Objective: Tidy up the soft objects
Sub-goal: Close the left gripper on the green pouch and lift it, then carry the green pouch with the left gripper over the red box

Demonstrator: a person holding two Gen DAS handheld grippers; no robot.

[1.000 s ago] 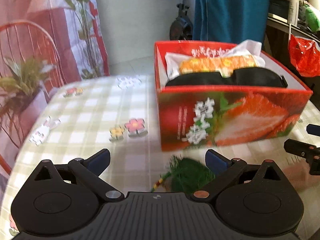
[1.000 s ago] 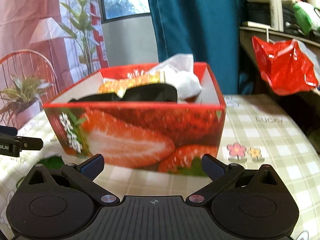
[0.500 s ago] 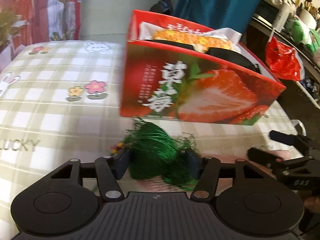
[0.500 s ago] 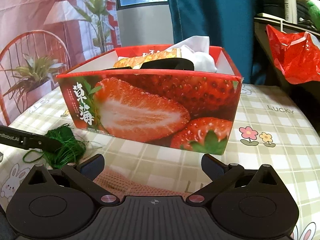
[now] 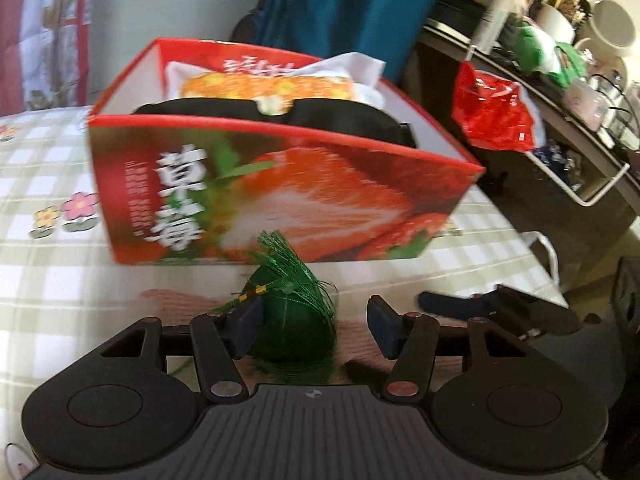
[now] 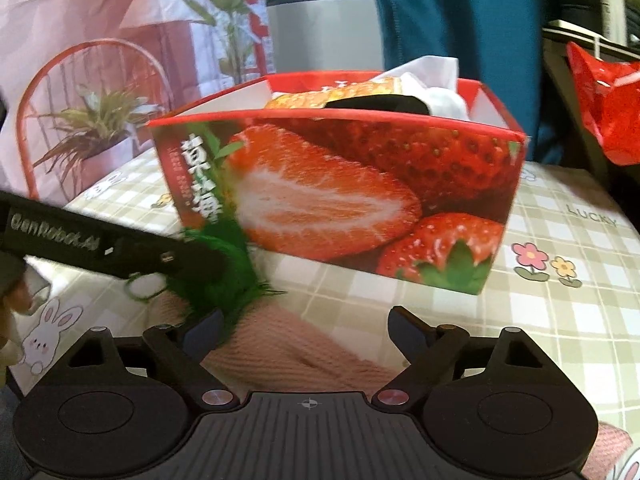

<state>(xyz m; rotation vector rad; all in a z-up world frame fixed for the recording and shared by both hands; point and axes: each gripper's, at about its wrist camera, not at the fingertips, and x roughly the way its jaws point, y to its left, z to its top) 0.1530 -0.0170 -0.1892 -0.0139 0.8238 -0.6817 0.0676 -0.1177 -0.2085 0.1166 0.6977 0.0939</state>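
On a checked tablecloth [image 6: 560, 300] printed with flowers, rabbits and the word "LUCKY": a red box [image 5: 280, 184] with a strawberry picture and two large white Chinese characters on its front, smaller writing beside them too blurred to read. Inside the box, a black item [image 5: 240, 110], an orange patterned pack [image 5: 264, 86] and a white cloth [image 5: 360, 64], all standing above the rim.

Just in front of the box, near its left corner: a green tassel [image 5: 292, 292], strands fanned upward, sitting over a pink cloth [image 6: 304, 344] spread on the table.

Left gripper [image 5: 314, 320]: tilted down, jaws half spread around the tassel. One pad tight against the green strands; on the other side, a clear gap with pink cloth showing through. No pinch to be seen. Along its side, in the right wrist view, pale lettering reading "GenRobot.AI".

Right gripper [image 6: 304, 322]: also tilted down, jaws wide but closing, the pink cloth lying between and below them, pads not pressing on it. Left fingertip just beside the tassel's lower strands.

Off the table to the right, a red bag [image 5: 492, 116] hanging from a shelf.
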